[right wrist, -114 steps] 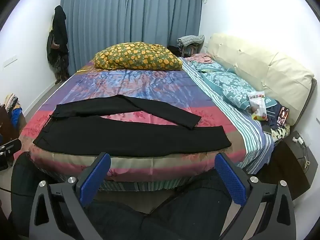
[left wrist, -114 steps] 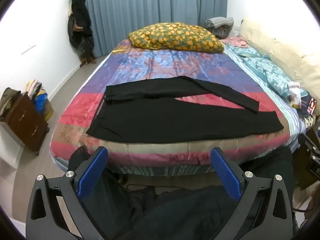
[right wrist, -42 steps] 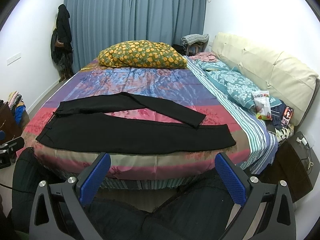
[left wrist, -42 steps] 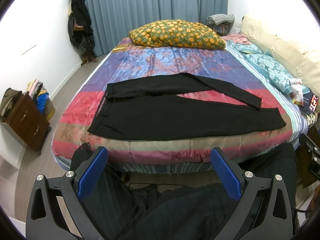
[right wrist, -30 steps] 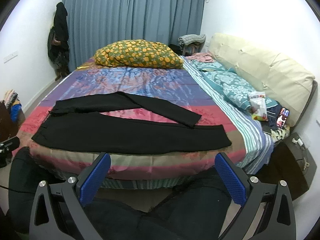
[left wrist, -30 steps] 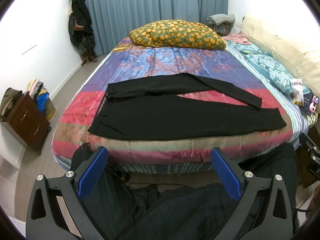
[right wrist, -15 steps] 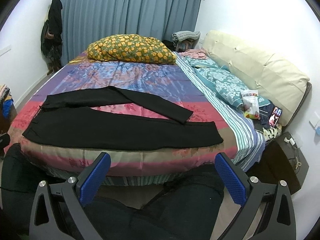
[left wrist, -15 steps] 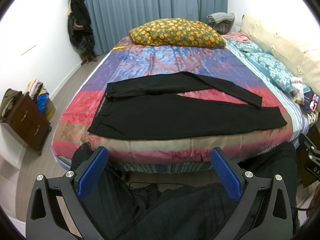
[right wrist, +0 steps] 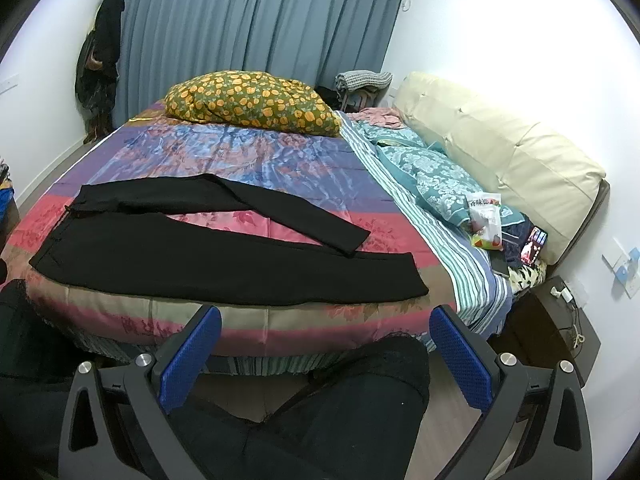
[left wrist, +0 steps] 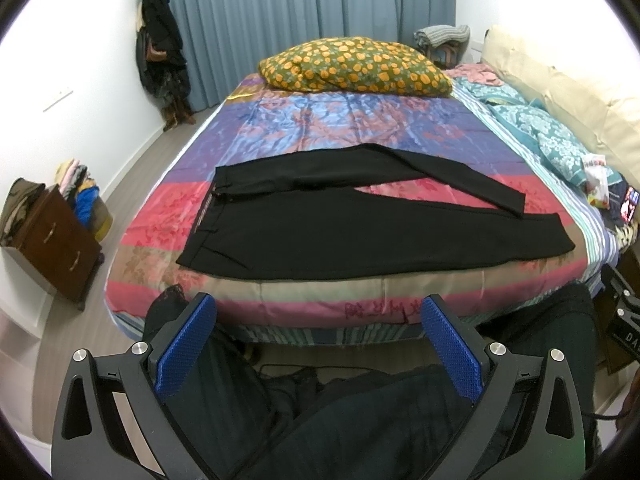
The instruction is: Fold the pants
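Observation:
Black pants (left wrist: 360,236) lie flat on the near part of a colourful quilted bed (left wrist: 320,296), waistband to the left, legs spread in a V toward the right; they also show in the right wrist view (right wrist: 208,256). My left gripper (left wrist: 318,340) is open and empty, held off the bed's near edge, short of the pants. My right gripper (right wrist: 326,344) is open and empty too, off the near edge toward the leg ends.
A yellow-flowered pillow (left wrist: 356,66) lies at the far end of the bed. Teal bedding, a snack bag (right wrist: 486,220) and a phone lie along the cream headboard (right wrist: 508,156) on the right. A brown drawer unit (left wrist: 52,240) stands on the left. A nightstand (right wrist: 560,320) stands at right.
The right wrist view has swung right and slightly closer to the bed. The left gripper has barely moved. The pants lie as before.

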